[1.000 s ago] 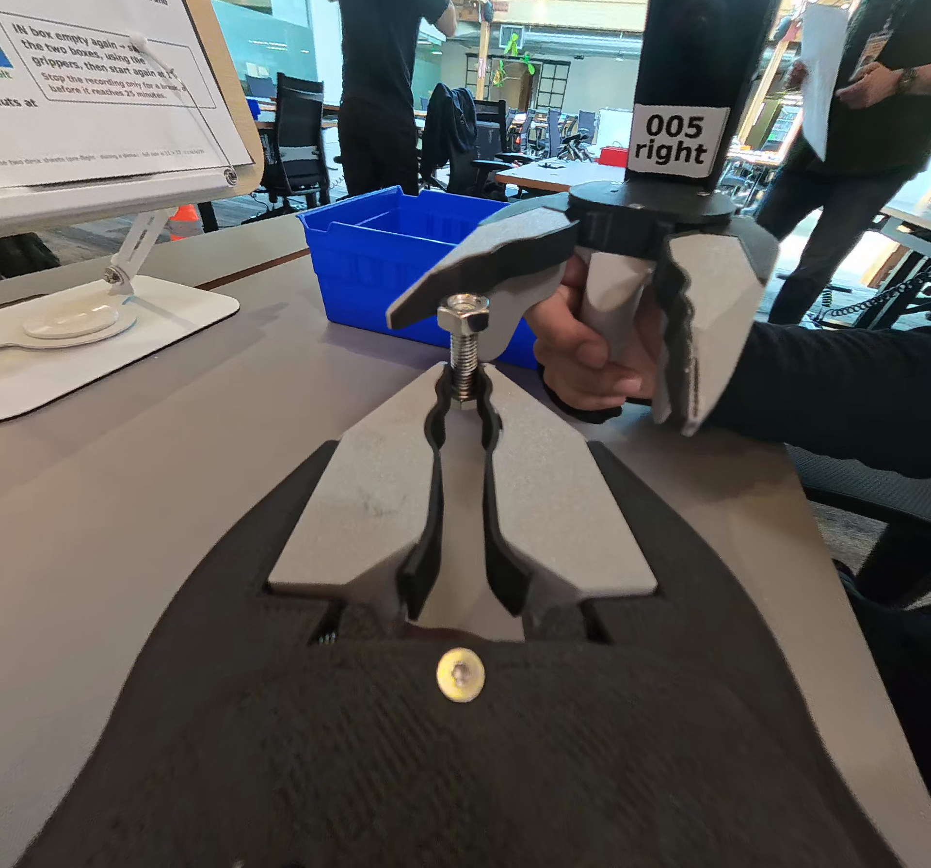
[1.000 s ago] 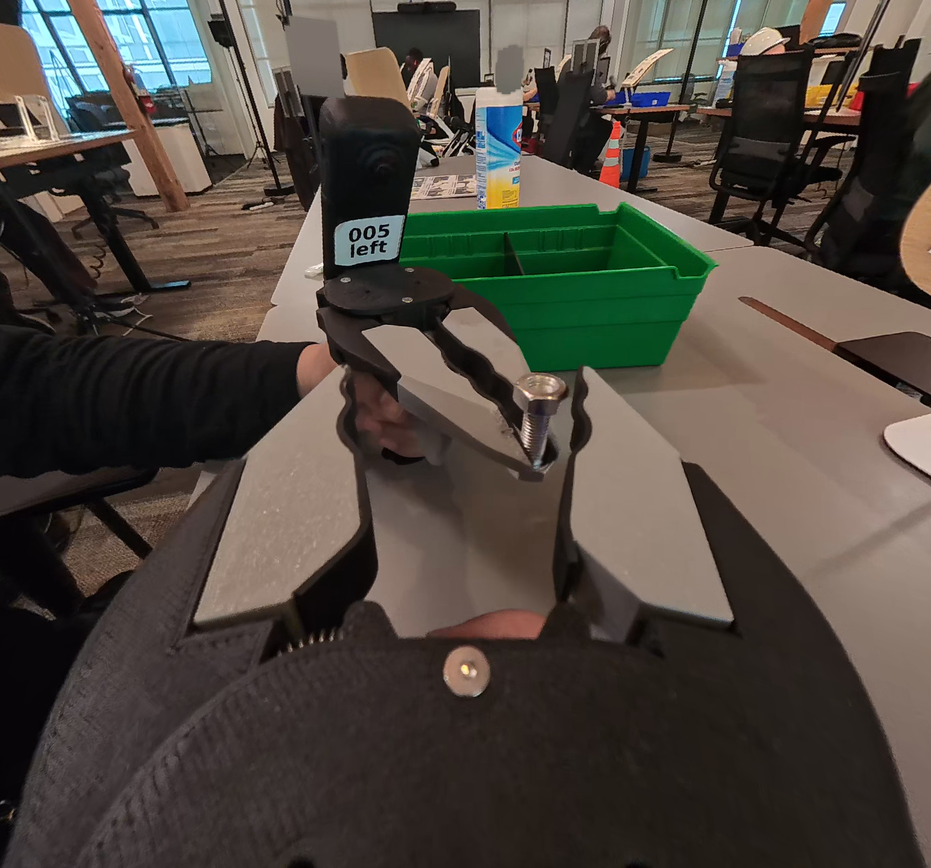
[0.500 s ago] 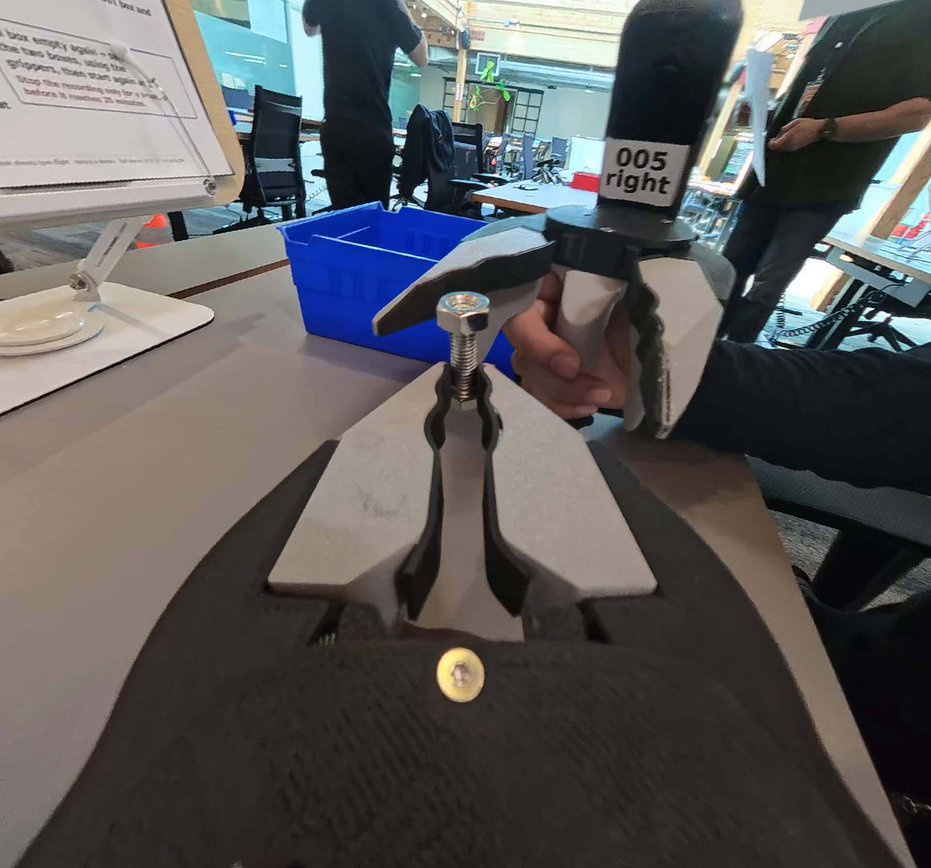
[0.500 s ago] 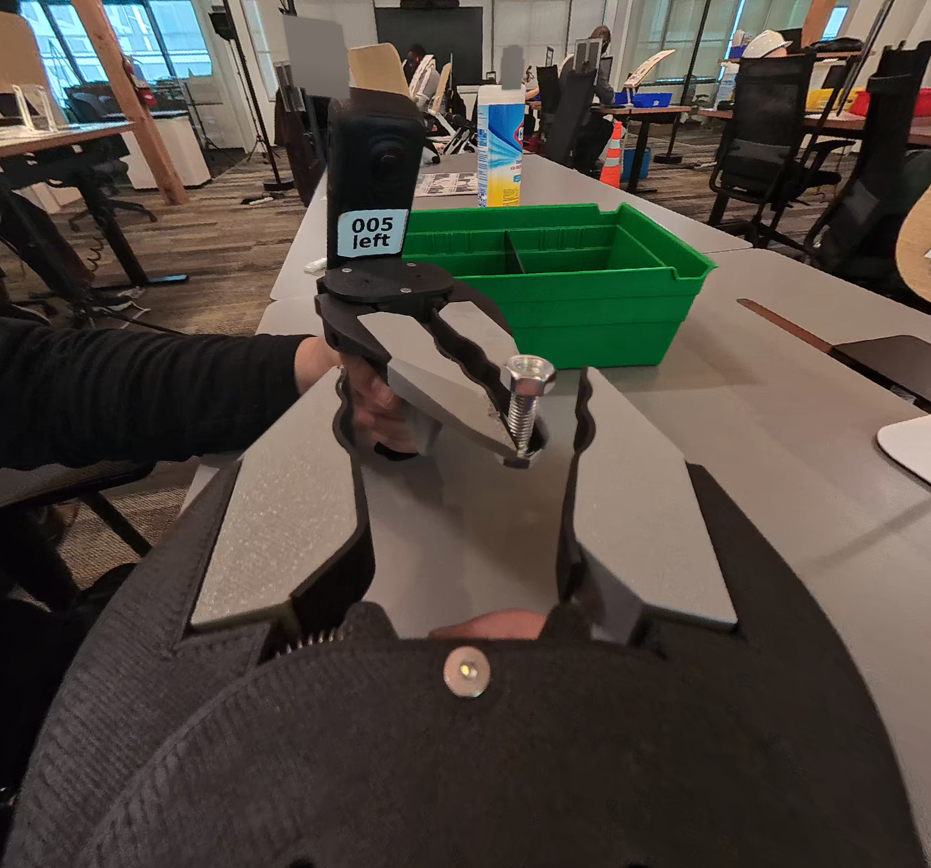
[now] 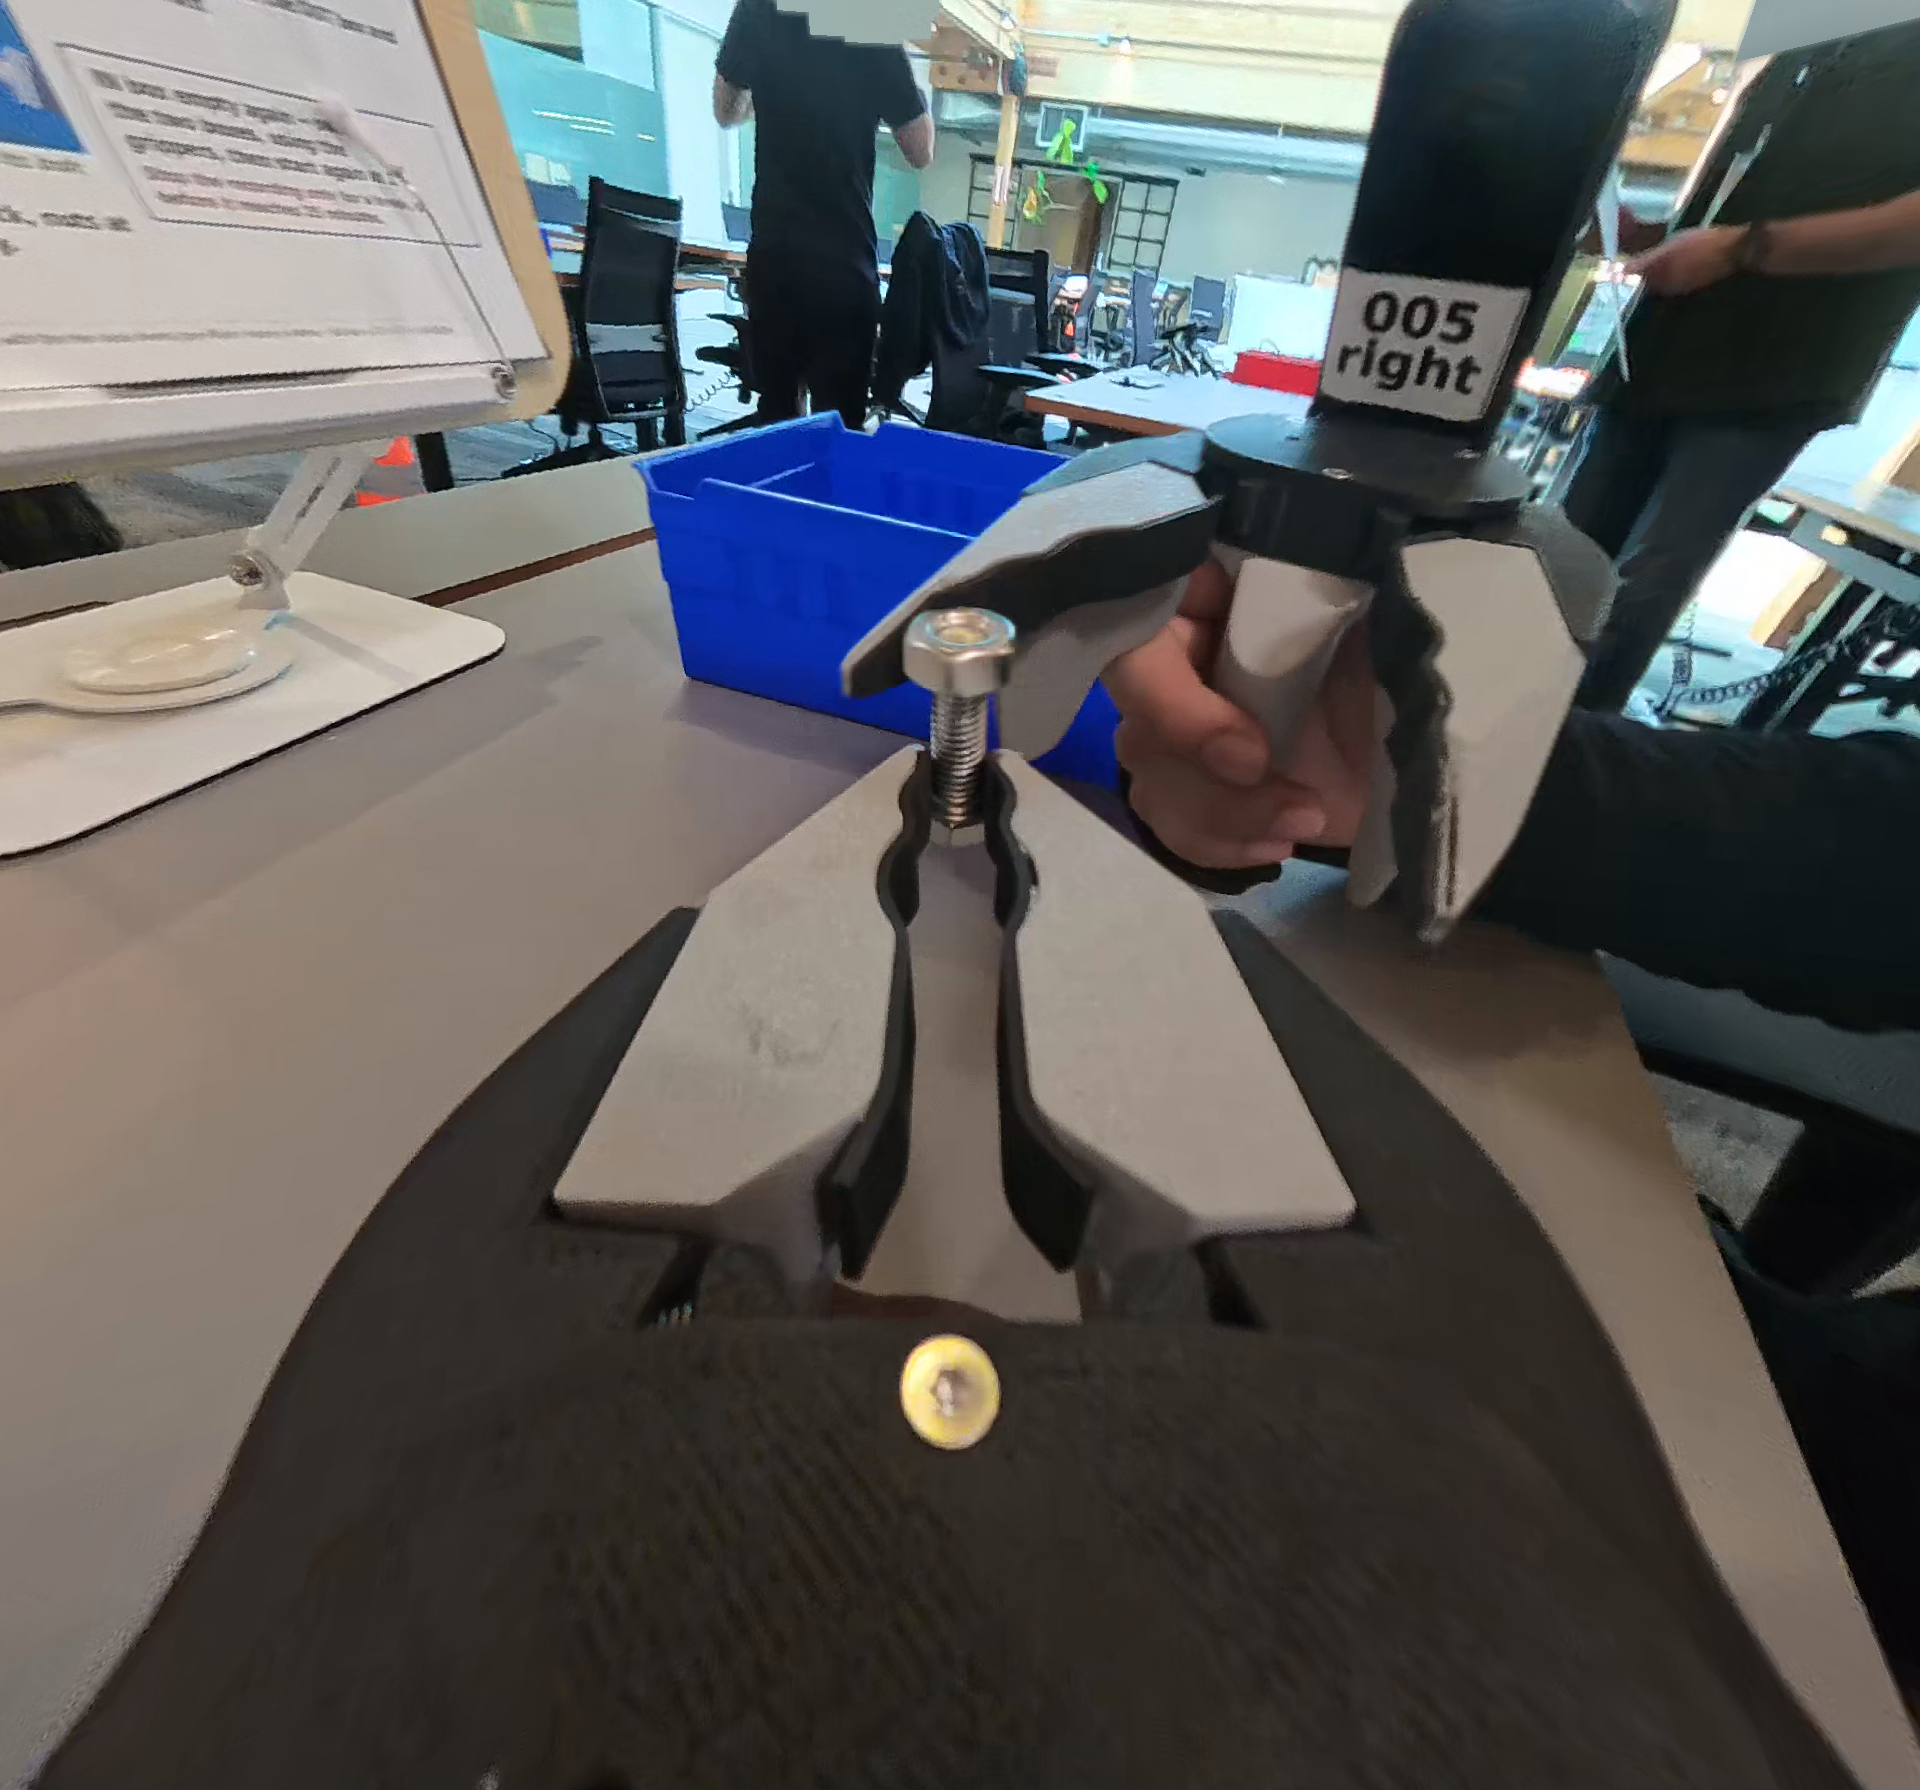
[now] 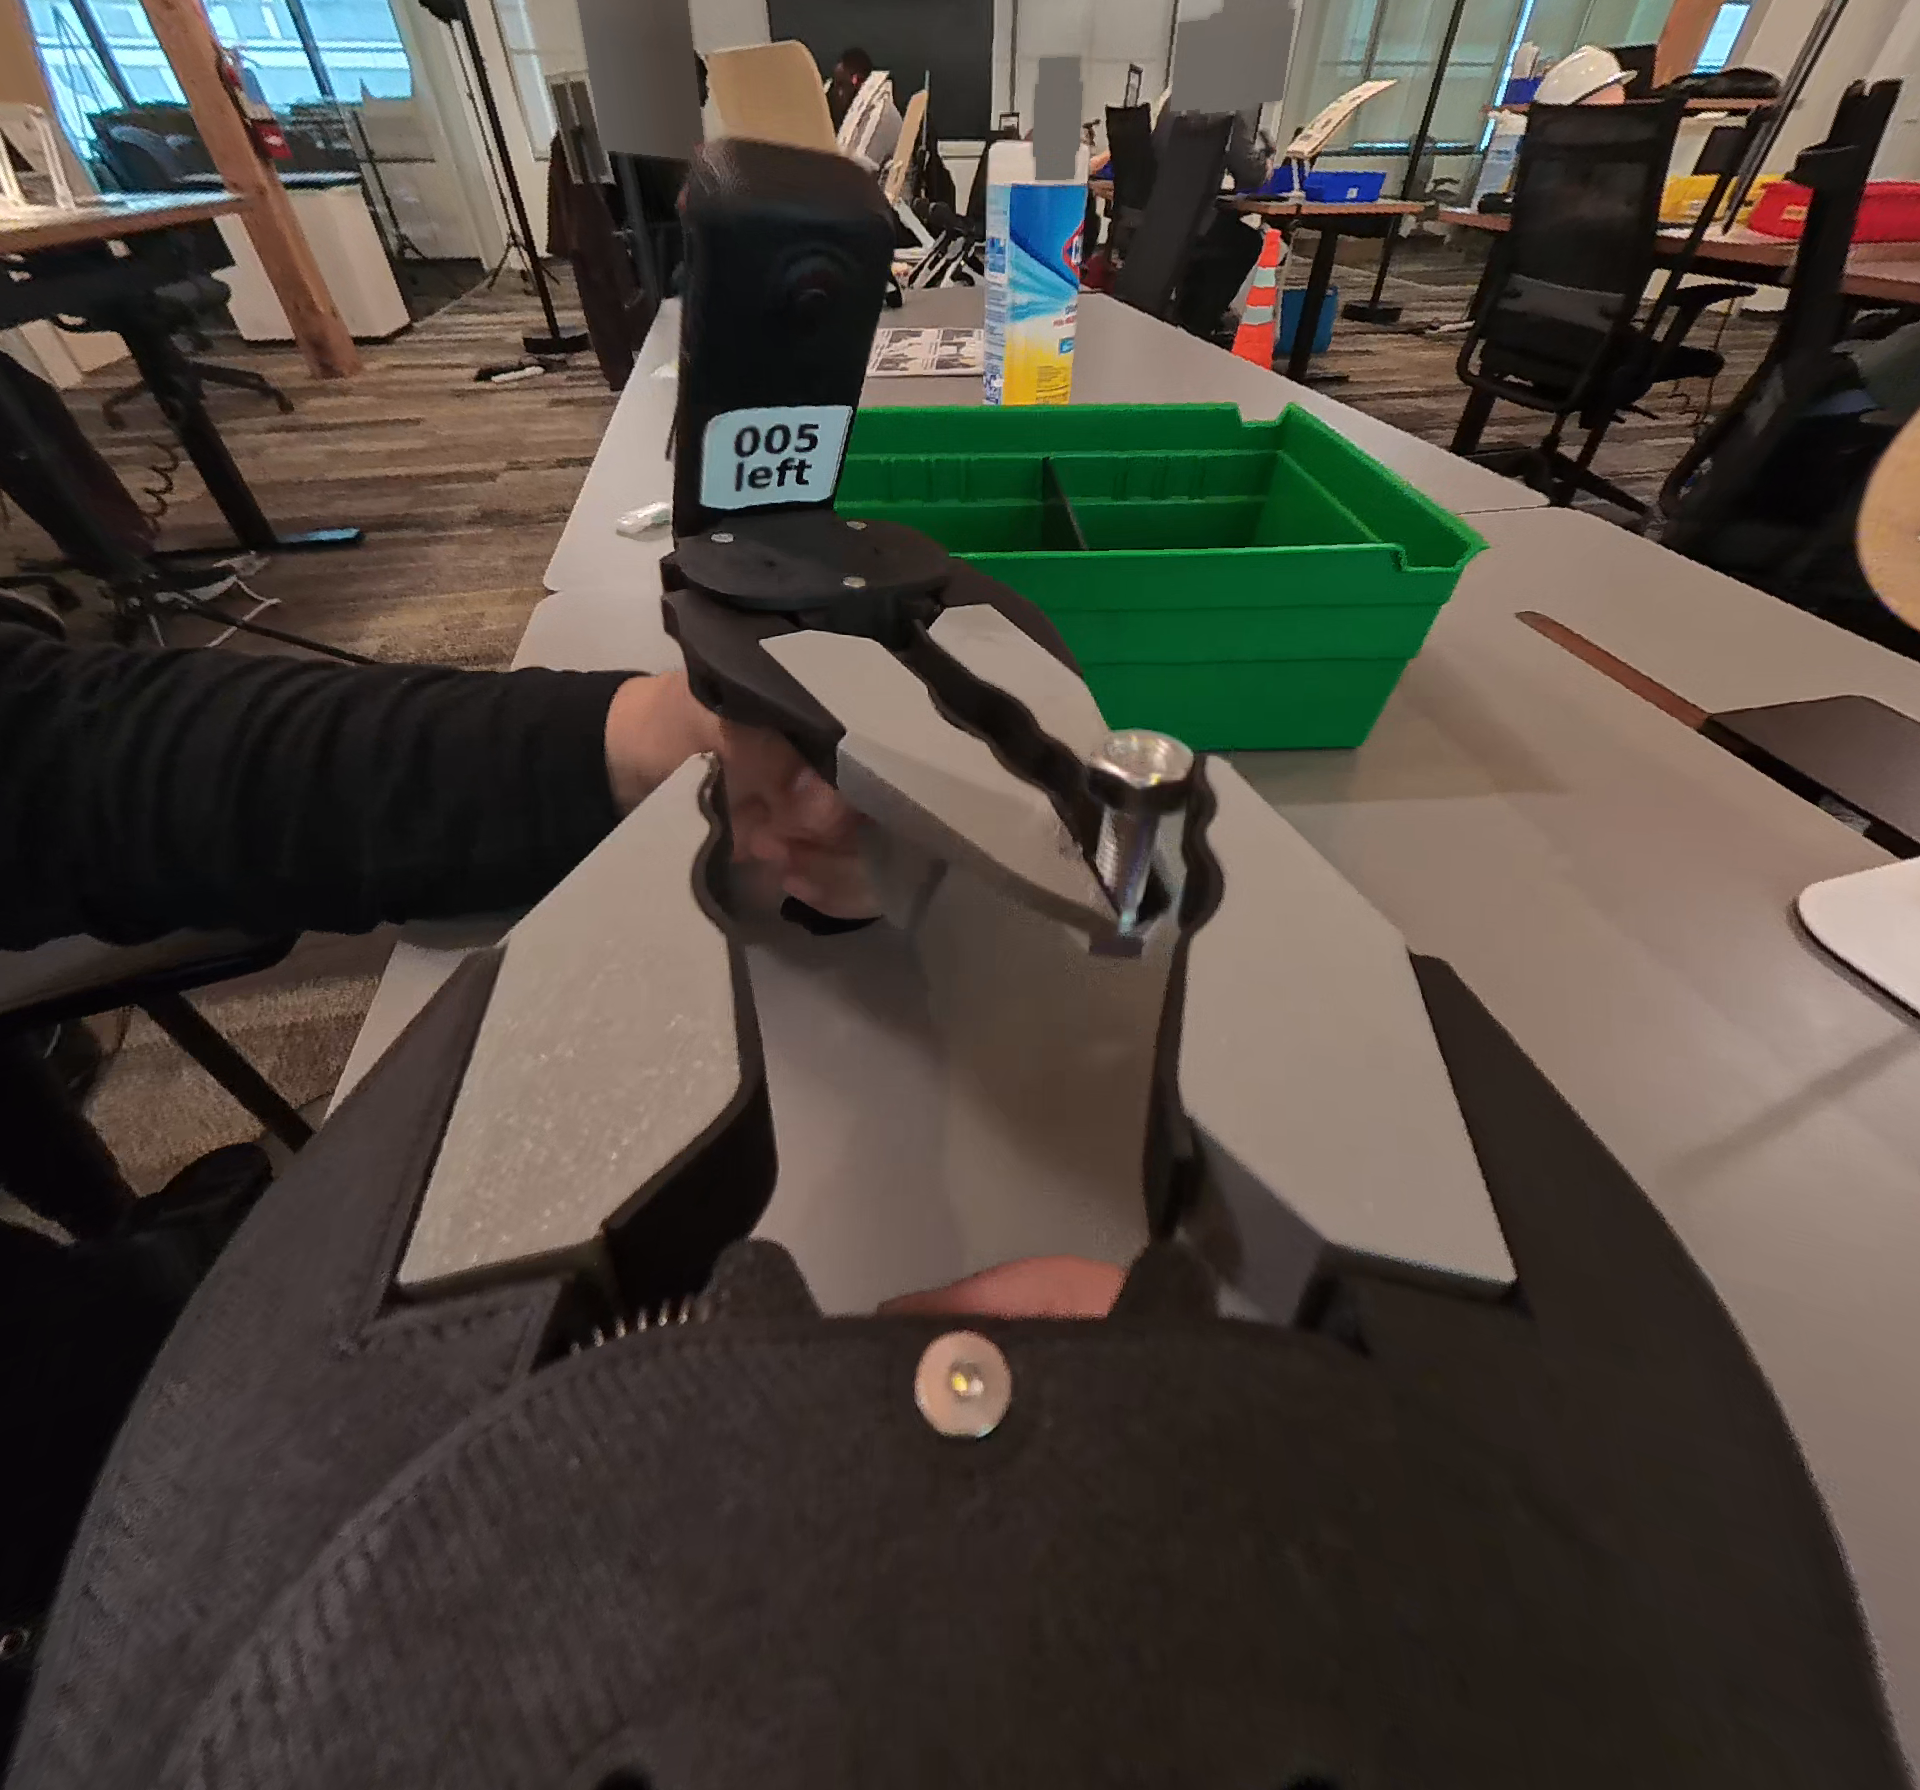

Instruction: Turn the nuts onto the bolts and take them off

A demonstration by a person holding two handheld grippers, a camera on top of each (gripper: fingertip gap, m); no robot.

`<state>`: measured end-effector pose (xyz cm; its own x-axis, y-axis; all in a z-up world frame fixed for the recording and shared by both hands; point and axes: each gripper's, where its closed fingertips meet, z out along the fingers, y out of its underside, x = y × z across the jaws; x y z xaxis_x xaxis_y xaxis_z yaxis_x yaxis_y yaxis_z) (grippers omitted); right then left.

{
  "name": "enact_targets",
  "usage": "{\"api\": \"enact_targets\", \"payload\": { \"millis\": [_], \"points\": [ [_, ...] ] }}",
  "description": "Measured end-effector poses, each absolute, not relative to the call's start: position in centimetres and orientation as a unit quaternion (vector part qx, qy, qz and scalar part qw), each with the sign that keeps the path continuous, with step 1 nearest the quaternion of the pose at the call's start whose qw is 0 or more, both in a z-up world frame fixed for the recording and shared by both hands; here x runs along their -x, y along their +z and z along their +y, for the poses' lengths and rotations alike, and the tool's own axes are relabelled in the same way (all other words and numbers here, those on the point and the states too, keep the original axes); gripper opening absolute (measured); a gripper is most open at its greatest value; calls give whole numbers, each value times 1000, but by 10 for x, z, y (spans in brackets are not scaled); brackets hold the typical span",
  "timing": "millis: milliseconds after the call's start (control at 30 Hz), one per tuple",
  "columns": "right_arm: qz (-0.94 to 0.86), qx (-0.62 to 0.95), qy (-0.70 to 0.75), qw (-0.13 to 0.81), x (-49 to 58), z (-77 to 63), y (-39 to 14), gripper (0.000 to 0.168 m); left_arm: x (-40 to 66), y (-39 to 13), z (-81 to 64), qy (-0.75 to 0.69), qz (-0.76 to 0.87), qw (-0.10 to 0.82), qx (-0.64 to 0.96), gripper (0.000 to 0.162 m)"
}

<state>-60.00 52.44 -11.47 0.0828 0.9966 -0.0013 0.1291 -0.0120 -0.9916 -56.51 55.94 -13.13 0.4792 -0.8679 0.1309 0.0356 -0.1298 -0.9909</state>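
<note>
A steel bolt [image 5: 954, 701] stands upright with its hex head on top. My left gripper [image 5: 954, 790] is shut on the bolt's threaded lower end, where a nut [image 5: 951, 831] seems to sit between the fingertips. The bolt also shows in the right wrist view [image 6: 1132, 836], held above the grey table [image 6: 1558, 857] by the left gripper [image 6: 1117, 930]. My right gripper [image 6: 961, 826] is open wide. Its right finger [image 6: 1299, 1013] lies close beside the bolt head; its left finger stands well apart. In the left wrist view the right gripper [image 5: 1143, 795] reaches in from the right behind the bolt head.
A blue bin [image 5: 831, 577] stands behind the bolt in the left wrist view. A green divided bin [image 6: 1195, 597] and a wipes canister [image 6: 1034, 286] stand behind it in the right wrist view. A document stand on a white base [image 5: 208, 660] is at the left. Two people stand beyond the table. Some 4 cm of space lies between my two pairs of fingers.
Almost nothing. Both grippers have shifted slightly; the bolt head sits a little closer to the right gripper's right finger. The left stays shut on the bolt, the right stays open.
</note>
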Motion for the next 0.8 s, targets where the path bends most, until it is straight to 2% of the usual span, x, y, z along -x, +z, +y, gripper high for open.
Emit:
{"api": "enact_targets", "payload": {
  "millis": [67, 167, 367, 500, 633, 800],
  "points": [
    [-498, 554, 456, 487, 596, 528, -110, 81, 569, -130, 561, -393, 319, 578, 640, 6],
    [-483, 561, 460, 491, 594, 533, -109, 85, 560, -129, 553, -398, 339, 574, 631, 7],
    [-506, 551, 466, 473, 608, 519, -117, 84, 536, -141, 538, -384, 394, 555, 624, 6],
    [-507, 554, 451, 482, 606, 521, -116, 86, 545, -138, 548, -370, 370, 571, 632, 6],
    [-489, 556, 465, 486, 595, 529, -109, 76, 557, -125, 552, -404, 335, 580, 623, 6],
    [-488, 555, 481, 473, 603, 523, -111, 82, 547, -131, 546, -390, 361, 573, 624, 6]
  ]
}}
